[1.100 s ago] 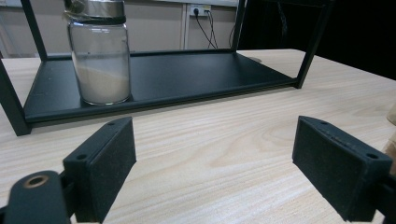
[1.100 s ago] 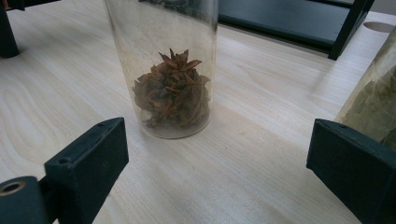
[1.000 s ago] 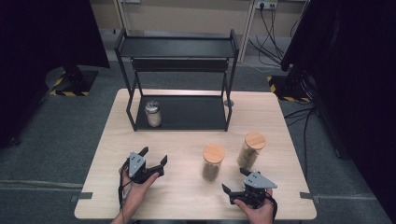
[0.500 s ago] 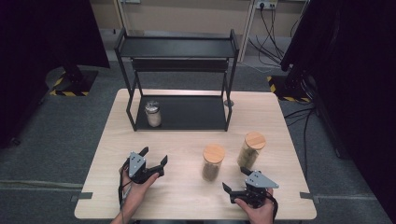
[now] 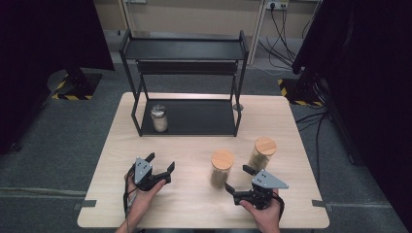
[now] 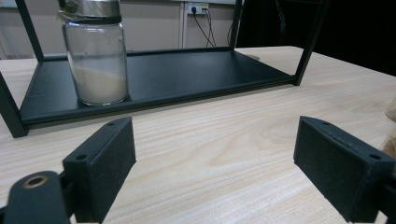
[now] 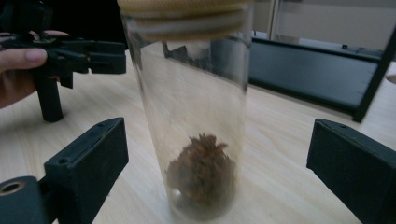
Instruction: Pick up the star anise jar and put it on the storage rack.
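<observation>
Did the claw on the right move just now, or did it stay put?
No. In the high view the right claw sits at the same spot beside the nearer wooden-lidded jar, both jaws apart, just as in the earlier pictures.

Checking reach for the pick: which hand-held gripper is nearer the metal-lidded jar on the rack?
Left. The left hand-held gripper sits on the table just in front of the rack, facing the metal-lidded jar. The right hand-held gripper is farther off, by the cork-lidded jar.

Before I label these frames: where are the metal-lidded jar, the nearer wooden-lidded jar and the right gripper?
metal-lidded jar [image 6: 97, 70], left gripper view, glass body.
nearer wooden-lidded jar [image 5: 222, 160], high view, lid top.
right gripper [image 5: 238, 180], high view, between fingertips.
</observation>
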The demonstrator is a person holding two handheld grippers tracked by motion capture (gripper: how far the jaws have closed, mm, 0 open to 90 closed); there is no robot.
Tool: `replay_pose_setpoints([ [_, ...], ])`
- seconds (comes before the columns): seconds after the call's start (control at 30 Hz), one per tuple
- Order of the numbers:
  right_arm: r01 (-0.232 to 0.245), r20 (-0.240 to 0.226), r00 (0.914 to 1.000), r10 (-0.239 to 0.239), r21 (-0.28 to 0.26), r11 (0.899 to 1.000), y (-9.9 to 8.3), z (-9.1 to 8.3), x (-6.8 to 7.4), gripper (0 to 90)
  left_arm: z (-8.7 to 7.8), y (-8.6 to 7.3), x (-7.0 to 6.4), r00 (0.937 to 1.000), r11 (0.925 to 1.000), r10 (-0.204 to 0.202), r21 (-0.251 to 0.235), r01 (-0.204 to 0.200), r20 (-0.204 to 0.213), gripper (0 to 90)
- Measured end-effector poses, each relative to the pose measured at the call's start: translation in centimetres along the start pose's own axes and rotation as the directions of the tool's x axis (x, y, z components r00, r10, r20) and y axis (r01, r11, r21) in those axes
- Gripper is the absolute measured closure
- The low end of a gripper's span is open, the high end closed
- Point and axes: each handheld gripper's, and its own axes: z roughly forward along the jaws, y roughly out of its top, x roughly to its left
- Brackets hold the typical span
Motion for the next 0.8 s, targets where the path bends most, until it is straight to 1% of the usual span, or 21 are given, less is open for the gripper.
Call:
replay_pose_setpoints([
  [0.1, 0.021, -0.018, 0.9996, -0.021, -0.005, 1.000, 0.7, 0.7, 0.2, 7.0, 0.0, 0.0, 0.0, 1.0000, 1.0000, 0.004, -0.003, -0.004, 0.000, 12.4],
  [0.3, 0.051, -0.034, 0.9981, -0.051, -0.010, 0.999, 1.8, 2.0, 0.6, 11.0, 0.0, 0.0, -0.1, 1.0000, 1.0000, 0.009, -0.002, -0.009, 0.001, 12.3],
  [0.5, 0.057, -0.024, 0.9981, -0.058, -0.004, 0.998, 2.1, 2.9, 0.5, 13.2, 0.0, 0.0, -0.1, 0.9999, 0.9999, 0.011, -0.004, -0.011, 0.003, 12.4],
  [0.6, 0.064, -0.027, 0.9976, -0.064, -0.003, 0.998, 2.2, 3.2, 0.5, 15.0, 0.0, 0.0, -0.1, 0.9999, 0.9999, 0.010, -0.002, -0.010, 0.003, 12.3],
  [0.7, 0.070, -0.025, 0.9972, -0.070, 0.002, 0.998, 2.2, 3.5, 0.5, 17.8, 0.0, 0.0, -0.1, 0.9999, 0.9999, 0.012, -0.003, -0.012, 0.004, 12.3],
  [0.73, 0.072, -0.031, 0.9969, -0.072, 0.009, 0.997, 2.3, 3.7, 0.6, 20.6, 0.0, 0.0, -0.1, 0.9999, 0.9999, 0.014, -0.003, -0.014, 0.004, 12.3],
  [0.77, 0.072, -0.031, 0.9969, -0.072, 0.009, 0.997, 2.3, 3.7, 0.6, 20.6, 0.0, 0.0, -0.1, 0.9998, 0.9998, 0.018, -0.002, -0.017, 0.004, 12.3],
  [0.8, 0.080, -0.041, 0.9960, -0.079, 0.012, 0.997, 2.3, 3.9, 0.7, 24.6, 0.0, 0.0, -0.2, 0.9998, 0.9998, 0.019, -0.002, -0.019, 0.004, 12.3],
])
